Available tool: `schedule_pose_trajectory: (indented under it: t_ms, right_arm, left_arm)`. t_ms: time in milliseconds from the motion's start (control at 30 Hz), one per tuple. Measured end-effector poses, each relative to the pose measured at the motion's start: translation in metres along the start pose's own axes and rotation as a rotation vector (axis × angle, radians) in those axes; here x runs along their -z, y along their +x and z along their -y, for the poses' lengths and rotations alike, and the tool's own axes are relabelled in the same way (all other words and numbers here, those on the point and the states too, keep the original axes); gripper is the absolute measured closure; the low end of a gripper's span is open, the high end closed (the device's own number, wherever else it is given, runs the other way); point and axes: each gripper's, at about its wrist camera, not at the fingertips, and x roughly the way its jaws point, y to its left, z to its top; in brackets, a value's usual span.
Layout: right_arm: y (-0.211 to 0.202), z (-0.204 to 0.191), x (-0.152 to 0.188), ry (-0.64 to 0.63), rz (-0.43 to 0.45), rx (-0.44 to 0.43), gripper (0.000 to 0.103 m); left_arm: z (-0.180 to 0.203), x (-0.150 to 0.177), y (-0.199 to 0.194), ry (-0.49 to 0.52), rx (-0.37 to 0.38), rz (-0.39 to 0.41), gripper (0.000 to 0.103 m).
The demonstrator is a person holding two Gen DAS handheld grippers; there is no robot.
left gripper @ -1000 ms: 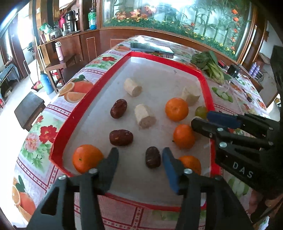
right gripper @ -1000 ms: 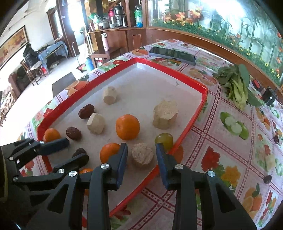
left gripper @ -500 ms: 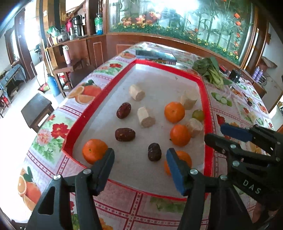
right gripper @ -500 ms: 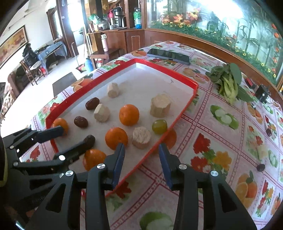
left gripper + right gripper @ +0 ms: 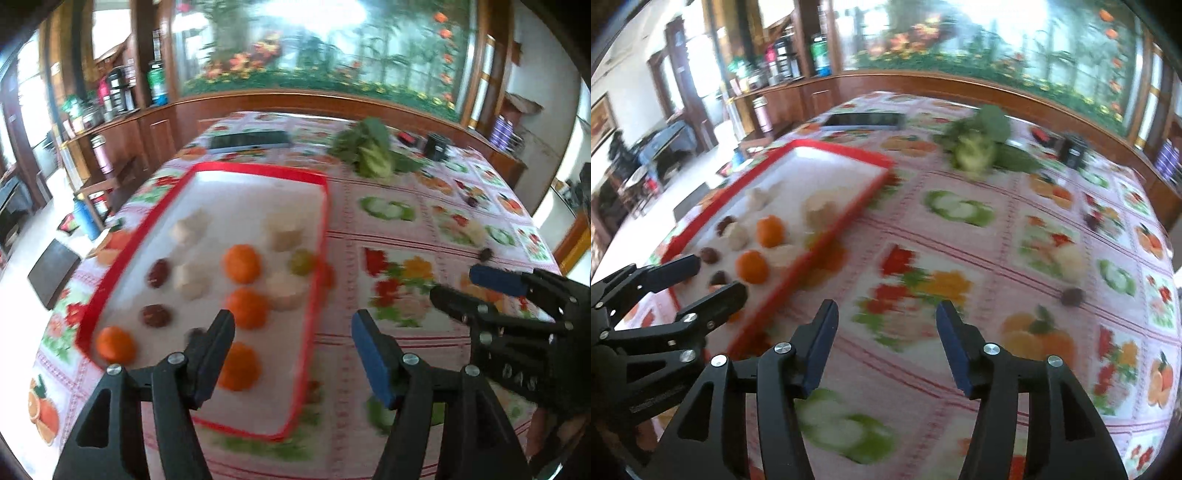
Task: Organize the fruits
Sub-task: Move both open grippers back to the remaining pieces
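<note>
Left claw (image 5: 291, 334): released, empty | right claw (image 5: 884, 326): released, empty | red tray (image 5: 321, 236) of oranges (image 5: 242, 264) seen left of frame on worktop (image 5: 997, 258); views blurred.

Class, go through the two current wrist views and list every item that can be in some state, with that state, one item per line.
left gripper: open, holding nothing
right gripper: open, holding nothing
red tray: flat on the tablecloth, fruit scattered loose inside
oranges: loose in the tray, ungrouped
green fruit: in the tray, near its right rim
dark fruit: alone on the tablecloth, outside the tray
</note>
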Motion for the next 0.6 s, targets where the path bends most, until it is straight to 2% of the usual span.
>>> schedule_pose_trajectory:
  t_ms: [100, 267, 333, 500, 600]
  right_arm:
    - [0.000, 0.044, 0.004, 0.057, -0.002, 0.067, 0.048]
    - [0.010, 0.107, 0.009, 0.146, -0.007, 0.117, 0.048]
    - [0.020, 0.127, 0.010, 0.176, -0.020, 0.112, 0.048]
    - [0.038, 0.148, 0.011, 0.200, -0.043, 0.079, 0.048]
    - [0.039, 0.153, 0.013, 0.204, -0.002, 0.035, 0.047]
  left_arm:
    - [0.026, -0.006, 0.005, 0.040, 0.024, -0.013, 0.034]
    - [0.060, -0.016, 0.016, 0.093, 0.040, -0.035, 0.034]
    - [0.071, -0.022, 0.021, 0.105, 0.037, -0.041, 0.034]
    - [0.089, -0.038, 0.034, 0.102, 0.037, -0.048, 0.034]
    - [0.098, -0.046, 0.042, 0.098, 0.036, -0.052, 0.033]
